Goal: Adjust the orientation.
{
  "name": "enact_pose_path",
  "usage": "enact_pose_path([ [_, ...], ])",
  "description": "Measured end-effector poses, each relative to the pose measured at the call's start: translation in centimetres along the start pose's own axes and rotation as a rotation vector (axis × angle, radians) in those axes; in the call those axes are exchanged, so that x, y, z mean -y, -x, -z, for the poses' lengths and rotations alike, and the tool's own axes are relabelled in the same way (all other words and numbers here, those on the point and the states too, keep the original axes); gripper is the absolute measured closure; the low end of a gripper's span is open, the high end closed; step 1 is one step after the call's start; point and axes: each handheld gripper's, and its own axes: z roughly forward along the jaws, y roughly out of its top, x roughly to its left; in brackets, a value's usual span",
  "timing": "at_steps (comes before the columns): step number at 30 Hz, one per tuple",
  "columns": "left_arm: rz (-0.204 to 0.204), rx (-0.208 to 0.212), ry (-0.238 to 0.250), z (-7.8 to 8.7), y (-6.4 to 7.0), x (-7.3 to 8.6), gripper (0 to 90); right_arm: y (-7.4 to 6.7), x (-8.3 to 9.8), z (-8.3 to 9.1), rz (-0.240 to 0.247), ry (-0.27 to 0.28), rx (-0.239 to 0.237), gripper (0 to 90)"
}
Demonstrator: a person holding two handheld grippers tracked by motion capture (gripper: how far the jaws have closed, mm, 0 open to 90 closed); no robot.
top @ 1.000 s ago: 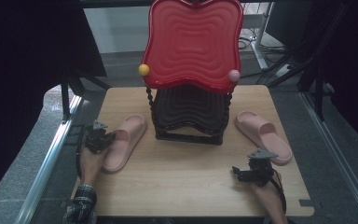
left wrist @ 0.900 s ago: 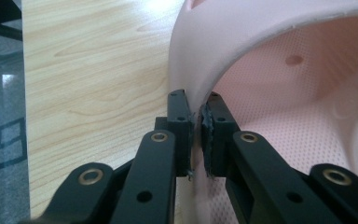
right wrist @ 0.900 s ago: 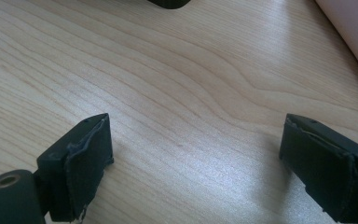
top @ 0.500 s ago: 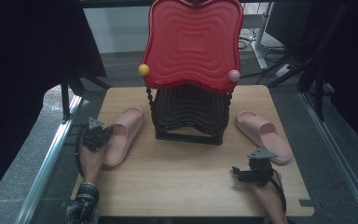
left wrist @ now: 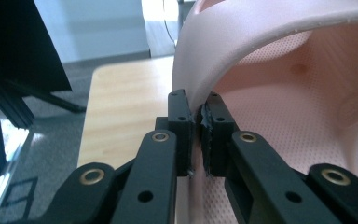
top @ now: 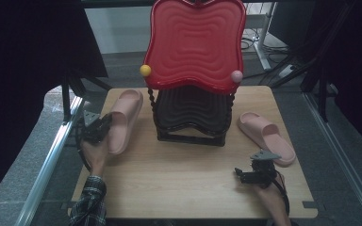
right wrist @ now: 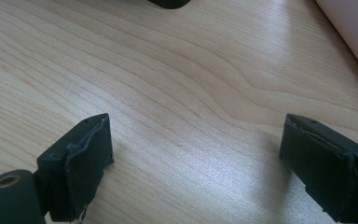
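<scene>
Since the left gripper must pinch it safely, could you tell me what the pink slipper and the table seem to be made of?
The pink slipper looks like soft moulded foam or rubber, matte: a thick rounded strap edge and a fine dotted insole. The table looks like pale wood or wood-look laminate: flowing grain lines with a slight sheen.

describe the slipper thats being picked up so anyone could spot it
Find the red tray rack standing mid-table. The pink slipper lies on its left, by the table's edge. Unlike the other pink slipper, the left gripper pinches its strap.
</scene>
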Motion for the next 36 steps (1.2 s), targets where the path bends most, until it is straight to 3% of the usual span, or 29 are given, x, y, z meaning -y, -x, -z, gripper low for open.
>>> enact_pose_path([
  [26, 0.037, -0.006, 0.263, 1.1, 1.2, -7.3, 84.0, 0.0, 0.0, 0.0, 0.001, -0.001, 0.000, 9.4],
  [36, 0.040, -0.001, 0.315, 1.7, 1.4, -10.4, 83.9, 0.0, 0.0, 0.0, 0.000, 0.000, 0.000, 9.4],
])
